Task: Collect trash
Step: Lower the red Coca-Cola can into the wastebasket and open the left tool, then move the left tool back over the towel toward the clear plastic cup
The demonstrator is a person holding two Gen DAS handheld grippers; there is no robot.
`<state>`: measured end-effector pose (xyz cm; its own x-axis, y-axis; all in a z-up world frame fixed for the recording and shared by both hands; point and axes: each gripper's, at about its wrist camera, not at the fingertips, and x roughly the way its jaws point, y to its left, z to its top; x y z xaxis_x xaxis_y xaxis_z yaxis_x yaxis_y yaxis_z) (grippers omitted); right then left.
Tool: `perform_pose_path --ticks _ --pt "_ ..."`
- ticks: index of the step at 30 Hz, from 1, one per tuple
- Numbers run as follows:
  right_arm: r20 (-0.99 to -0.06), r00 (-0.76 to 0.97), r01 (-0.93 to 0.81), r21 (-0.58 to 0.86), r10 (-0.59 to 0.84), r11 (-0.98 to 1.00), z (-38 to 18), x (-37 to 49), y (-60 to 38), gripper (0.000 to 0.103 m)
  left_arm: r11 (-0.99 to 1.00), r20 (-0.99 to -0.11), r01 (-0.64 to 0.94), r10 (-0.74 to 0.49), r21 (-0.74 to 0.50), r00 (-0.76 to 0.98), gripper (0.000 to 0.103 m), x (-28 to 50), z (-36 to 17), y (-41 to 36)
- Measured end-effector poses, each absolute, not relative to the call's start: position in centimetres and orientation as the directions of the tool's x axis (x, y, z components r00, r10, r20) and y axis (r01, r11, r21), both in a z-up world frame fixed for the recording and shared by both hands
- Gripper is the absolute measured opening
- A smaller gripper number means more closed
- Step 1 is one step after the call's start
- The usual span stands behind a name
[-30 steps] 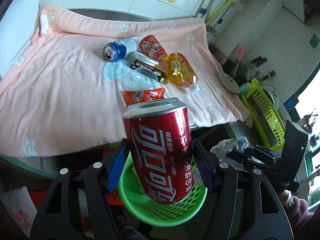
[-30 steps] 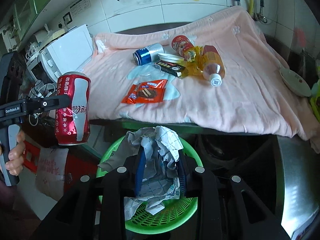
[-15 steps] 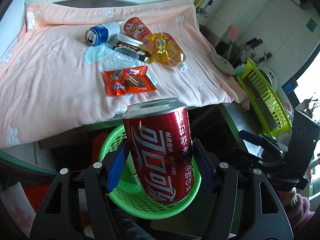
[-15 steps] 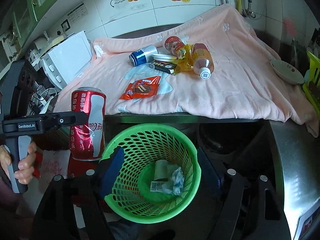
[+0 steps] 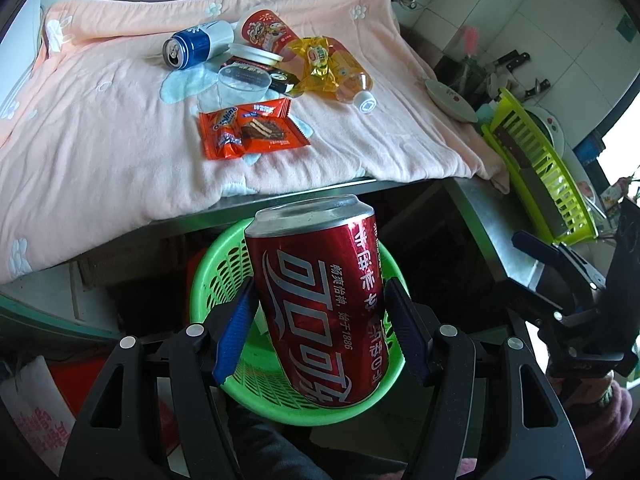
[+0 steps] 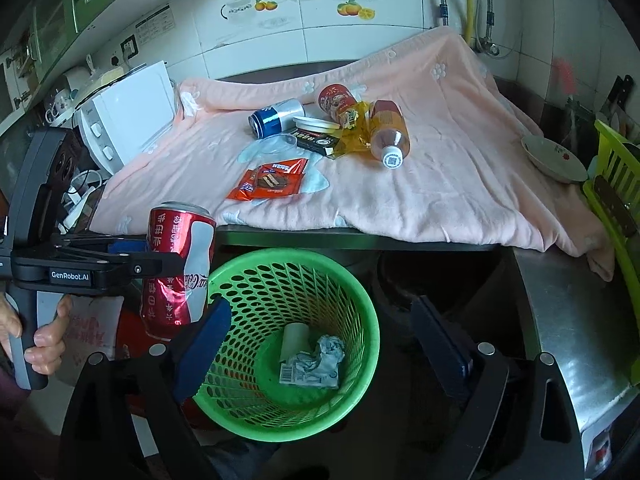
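Observation:
My left gripper (image 5: 320, 332) is shut on a red cola can (image 5: 320, 300) and holds it upright over the green mesh basket (image 5: 216, 272). The right wrist view shows the same can (image 6: 178, 272) just left of the basket's rim (image 6: 360, 304). My right gripper (image 6: 324, 340) is open and empty above the basket, which holds crumpled paper (image 6: 316, 364). On the pink towel (image 5: 100, 128) lie an orange snack wrapper (image 5: 252, 128), a blue can (image 5: 196, 44), a clear cup (image 5: 242, 84), a red tub (image 5: 266, 32), a black box (image 5: 280, 78) and an orange bottle (image 5: 340, 72).
A white appliance (image 6: 132, 112) stands left of the towel. A bowl (image 6: 554, 158) and a yellow-green dish rack (image 6: 616, 200) sit on the steel counter (image 6: 568, 320) to the right. Knives (image 5: 516, 60) hang by the tiled wall.
My right gripper opened and the crumpled paper dropped into the basket. My left gripper carried the cola can closer, over the basket.

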<state>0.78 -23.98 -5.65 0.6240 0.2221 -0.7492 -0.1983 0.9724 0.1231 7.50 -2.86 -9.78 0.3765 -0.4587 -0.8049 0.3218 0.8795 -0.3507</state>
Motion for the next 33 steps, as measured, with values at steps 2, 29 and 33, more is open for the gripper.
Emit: perform_pose_path --ticks 2,29,33 --pt "-0.751 0.623 -0.193 0.123 0.219 0.973 -5.7 0.8 -24.0 0.088 0.885 -0.812 0.321 -0.446 -0.338 0.377 0.065 7.3 -10.0 -3.0" --pt "-0.754 0.627 -0.222 0.067 0.195 0.973 -5.9 2.4 -22.0 0.092 0.909 -0.829 0.308 -0.391 -0.280 0.400 0.065 7.7 -10.2 -2.1" --pt "-0.756 0.619 -0.235 0.079 0.212 0.969 -6.0 3.4 -21.6 0.092 0.917 -0.825 0.290 -0.380 -0.275 0.418 0.065 8.4 -9.9 -1.5"
